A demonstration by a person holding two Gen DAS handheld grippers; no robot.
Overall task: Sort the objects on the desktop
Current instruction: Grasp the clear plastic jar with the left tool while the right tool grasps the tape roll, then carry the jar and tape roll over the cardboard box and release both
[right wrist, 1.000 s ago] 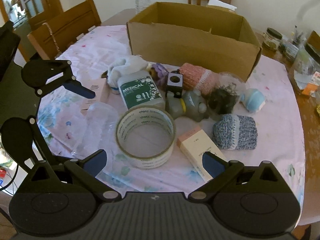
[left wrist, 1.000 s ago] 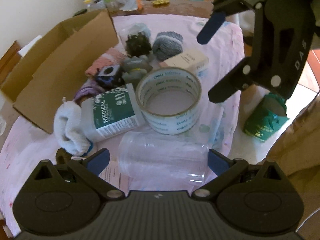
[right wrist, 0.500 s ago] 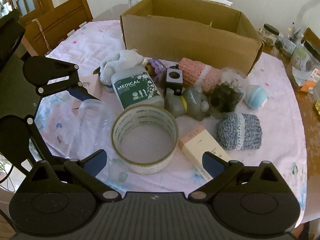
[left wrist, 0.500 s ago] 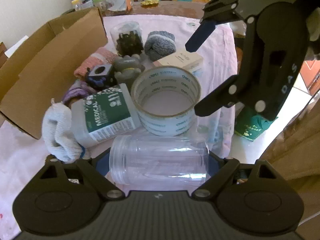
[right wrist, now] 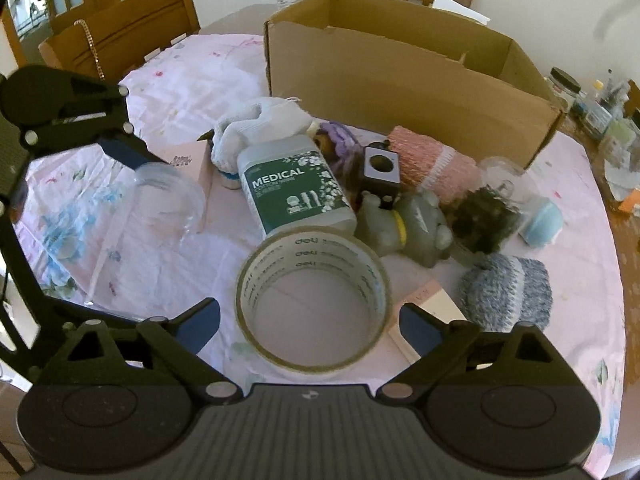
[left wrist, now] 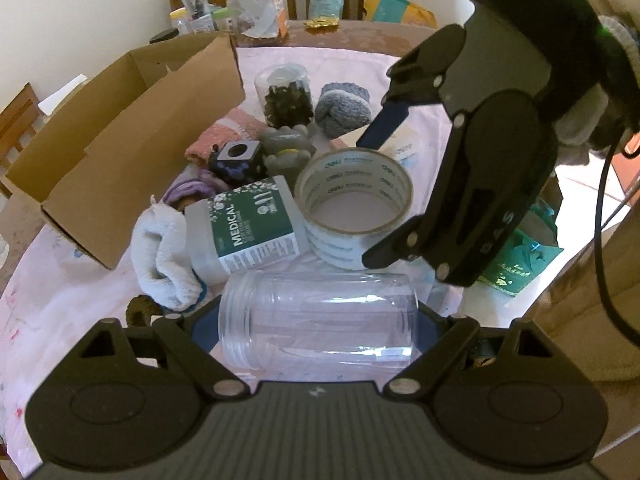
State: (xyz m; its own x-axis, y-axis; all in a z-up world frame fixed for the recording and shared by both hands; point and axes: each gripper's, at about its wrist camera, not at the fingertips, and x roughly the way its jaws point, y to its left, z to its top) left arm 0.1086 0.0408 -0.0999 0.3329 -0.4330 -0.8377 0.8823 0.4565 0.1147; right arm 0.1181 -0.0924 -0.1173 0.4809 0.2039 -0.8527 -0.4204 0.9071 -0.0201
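Cardboard box [right wrist: 408,80] open-topped along the tabletop's far edge, apparently placed to receive sorted items. Clear plastic jar [left wrist: 318,316] on its side at the near edge, spanned end to end by left gripper [left wrist: 316,326], contact uncertain. Tape roll [right wrist: 314,300] flat between right gripper [right wrist: 310,320]'s spread, non-touching jaws, seemingly awaiting closure.

The clear plastic jar [left wrist: 318,316] covers most of my left fingers [left wrist: 202,328]. My right fingers hide part of the cream cardboard box [right wrist: 424,312]. The small print on the green-labelled white bottle [right wrist: 294,190] is too fine to read.
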